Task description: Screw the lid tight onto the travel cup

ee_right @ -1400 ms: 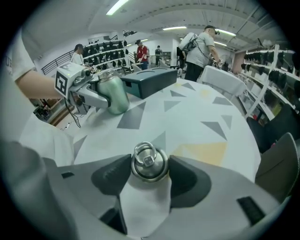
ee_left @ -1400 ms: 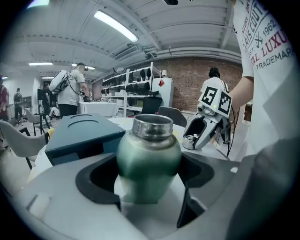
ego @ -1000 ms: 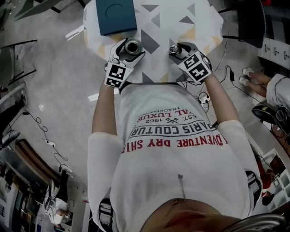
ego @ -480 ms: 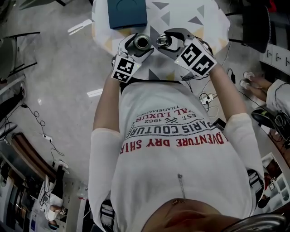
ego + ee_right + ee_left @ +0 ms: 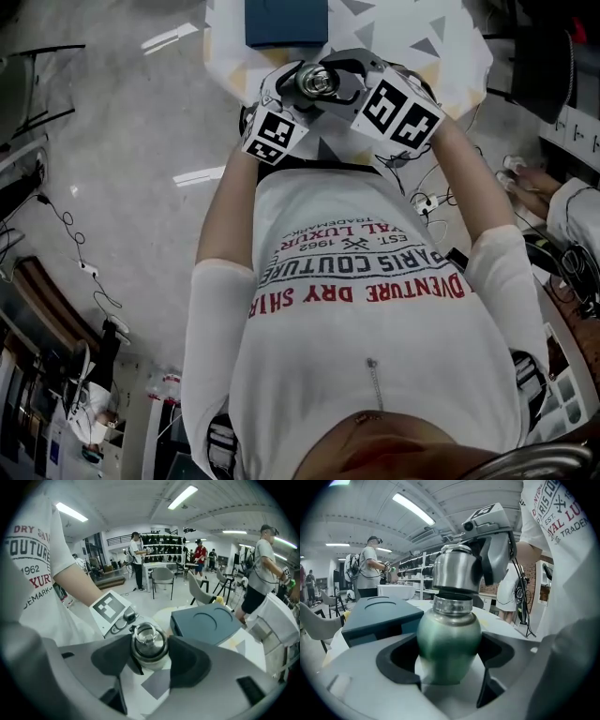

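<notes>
My left tongs clamp the cup steady by the table's near edge. My right tongs grip the lid just above its neck, aligning the threads.

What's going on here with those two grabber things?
A person is putting a lid on a travel cup using two hand-held grippers. The left gripper is clamped around the cup's green body. The right gripper holds the shiny metal lid right over the cup's threaded neck. A small gap shows between them, so the lid isn't screwed on yet.
</notes>
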Demonstrator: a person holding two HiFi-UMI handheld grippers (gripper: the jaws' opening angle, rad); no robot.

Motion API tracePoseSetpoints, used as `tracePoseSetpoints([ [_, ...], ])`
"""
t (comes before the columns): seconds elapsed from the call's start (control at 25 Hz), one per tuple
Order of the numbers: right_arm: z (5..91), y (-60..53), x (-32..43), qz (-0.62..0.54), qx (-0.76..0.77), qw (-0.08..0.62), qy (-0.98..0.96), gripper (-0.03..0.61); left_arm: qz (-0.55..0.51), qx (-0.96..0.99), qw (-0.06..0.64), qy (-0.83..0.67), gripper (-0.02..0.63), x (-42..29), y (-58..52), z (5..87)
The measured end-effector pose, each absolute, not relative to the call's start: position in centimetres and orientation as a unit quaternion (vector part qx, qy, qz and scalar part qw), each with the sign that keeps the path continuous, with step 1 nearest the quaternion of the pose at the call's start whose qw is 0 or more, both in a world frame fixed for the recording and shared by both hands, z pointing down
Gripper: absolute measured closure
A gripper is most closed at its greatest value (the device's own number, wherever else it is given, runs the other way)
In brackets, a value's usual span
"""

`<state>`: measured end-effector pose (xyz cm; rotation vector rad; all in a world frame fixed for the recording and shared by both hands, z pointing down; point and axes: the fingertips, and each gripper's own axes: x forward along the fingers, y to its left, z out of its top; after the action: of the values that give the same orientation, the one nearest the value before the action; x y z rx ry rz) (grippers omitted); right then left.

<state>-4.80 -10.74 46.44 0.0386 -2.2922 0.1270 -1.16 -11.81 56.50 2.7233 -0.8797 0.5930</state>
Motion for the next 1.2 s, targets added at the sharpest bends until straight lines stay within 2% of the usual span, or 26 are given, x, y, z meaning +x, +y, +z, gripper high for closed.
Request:
tracePoseSetpoints([
  [0.52, 48.3, -10.6, -5.6, 0.066, 0.015, 0.428, -0.901, 0.334, 0.195, 0.927, 0.113, -0.298, 0.228, -1.2, -11.8, 56.6],
  [0.72, 48.5, -10.9, -5.7, 0.082, 0.068, 0.434, -0.895, 0.334, 0.191, 0.928, 0.114, -0.297, 0.227, -1.2, -11.8, 56.6],
  [1.2, 48.3, -11.8, -5.5, 0.162, 0.235, 0.389, -0.876, 0.333, 0.181, 0.932, 0.113, -0.295, 0.227, -1.1, -12.1, 55.9],
])
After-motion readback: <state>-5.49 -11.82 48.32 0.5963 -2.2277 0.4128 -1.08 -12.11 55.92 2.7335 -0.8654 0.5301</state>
